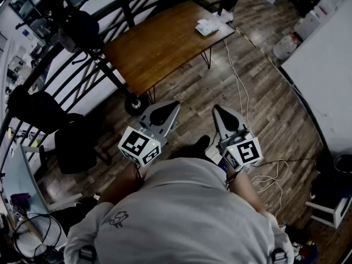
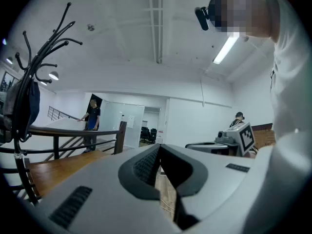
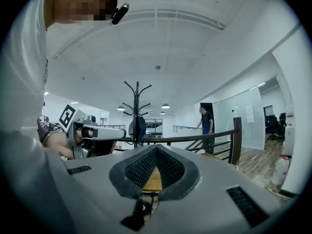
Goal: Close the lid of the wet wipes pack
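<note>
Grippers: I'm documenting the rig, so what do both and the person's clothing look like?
The left gripper and right gripper are matching pale grey wedges tapering to dark, textured pads. Each carries a white cube with black square markers at its rear. The person wears a light grey top.

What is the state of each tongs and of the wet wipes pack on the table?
Left tongs: shut, nothing between them.
Right tongs: shut, nothing between them.
Wet wipes pack: lying on the wooden table's far corner; lid too small to judge.
</note>
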